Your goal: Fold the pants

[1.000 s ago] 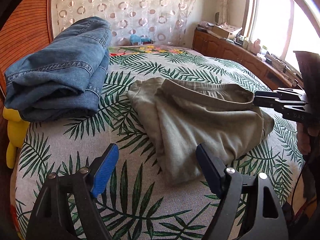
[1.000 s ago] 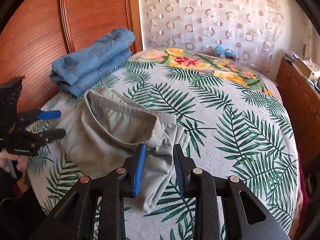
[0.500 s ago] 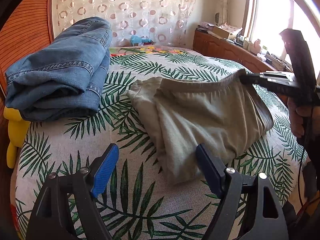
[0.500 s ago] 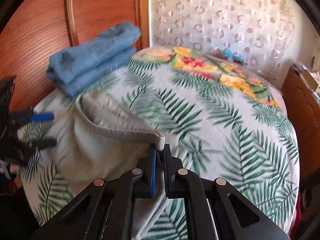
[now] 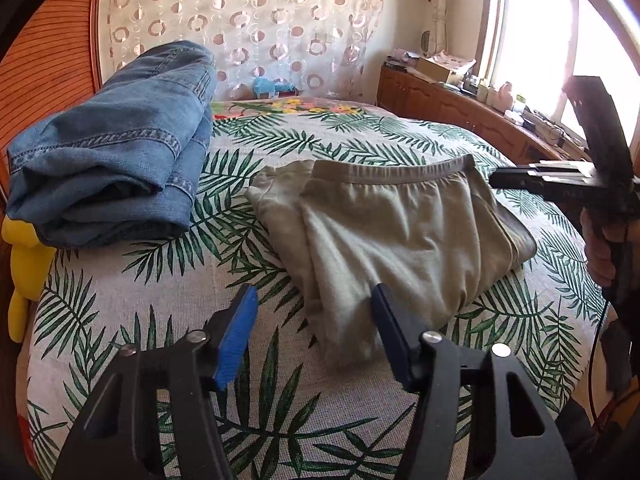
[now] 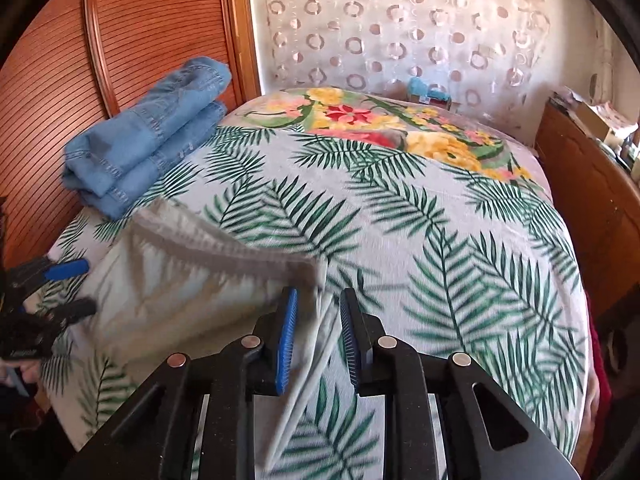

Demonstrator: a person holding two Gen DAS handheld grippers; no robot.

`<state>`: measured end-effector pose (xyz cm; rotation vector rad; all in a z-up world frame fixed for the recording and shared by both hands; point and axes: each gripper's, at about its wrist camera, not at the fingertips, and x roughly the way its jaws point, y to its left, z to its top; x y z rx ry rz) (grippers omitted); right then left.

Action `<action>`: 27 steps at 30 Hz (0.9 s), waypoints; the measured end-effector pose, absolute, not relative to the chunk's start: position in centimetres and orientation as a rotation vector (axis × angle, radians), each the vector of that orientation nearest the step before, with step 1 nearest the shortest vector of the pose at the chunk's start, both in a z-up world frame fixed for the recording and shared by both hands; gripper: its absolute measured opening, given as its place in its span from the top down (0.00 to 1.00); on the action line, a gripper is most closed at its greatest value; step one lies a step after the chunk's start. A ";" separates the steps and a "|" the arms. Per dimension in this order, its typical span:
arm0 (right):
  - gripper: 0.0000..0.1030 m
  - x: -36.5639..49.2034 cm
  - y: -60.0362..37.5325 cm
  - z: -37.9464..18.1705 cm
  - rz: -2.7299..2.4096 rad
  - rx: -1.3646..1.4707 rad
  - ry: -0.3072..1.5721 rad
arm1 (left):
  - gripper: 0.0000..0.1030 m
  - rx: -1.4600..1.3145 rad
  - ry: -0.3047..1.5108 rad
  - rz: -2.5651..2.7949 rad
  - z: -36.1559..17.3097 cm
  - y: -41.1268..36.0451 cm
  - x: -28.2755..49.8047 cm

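The folded olive-grey pants (image 5: 400, 236) lie on the palm-print bed, waistband at the far side. My left gripper (image 5: 312, 336) is open, its jaws on either side of the pants' near folded end, not gripping. My right gripper (image 6: 318, 332) is open, with the waistband corner of the pants (image 6: 208, 280) lying loose between its jaws. In the left wrist view the right gripper (image 5: 496, 179) sits at the waistband's right end, seen edge-on. The left gripper (image 6: 76, 288) shows at the left edge of the right wrist view.
A folded stack of blue jeans (image 5: 116, 148) lies at the bed's left by the wooden headboard (image 6: 60, 60). A yellow toy (image 5: 24, 256) sits under the jeans. A wooden cabinet (image 5: 460, 120) runs along the right below the window.
My right gripper closed on the waistband corner and lifted it, then opened; the waistband now lies lower and flatter. My left gripper has moved forward to the pants' near end, still open.
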<state>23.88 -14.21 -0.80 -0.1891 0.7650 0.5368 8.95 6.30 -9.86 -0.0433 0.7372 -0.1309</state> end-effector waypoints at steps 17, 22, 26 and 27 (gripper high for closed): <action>0.78 15.1 -18.0 -3.4 0.596 -0.126 0.803 | 0.71 -0.060 0.736 -0.194 -9.7 5.2 6.6; 0.78 15.5 -17.9 -3.7 0.604 -0.110 0.809 | 0.71 -0.051 0.772 -0.172 -10.2 5.2 7.3; 0.78 16.1 -18.4 -3.7 0.621 -0.069 0.802 | 0.83 -0.025 0.763 -0.178 -10.4 4.7 7.0; 0.83 16.1 -18.5 -3.7 0.622 -0.062 0.799 | 0.85 -0.028 0.757 -0.178 -10.2 4.8 7.0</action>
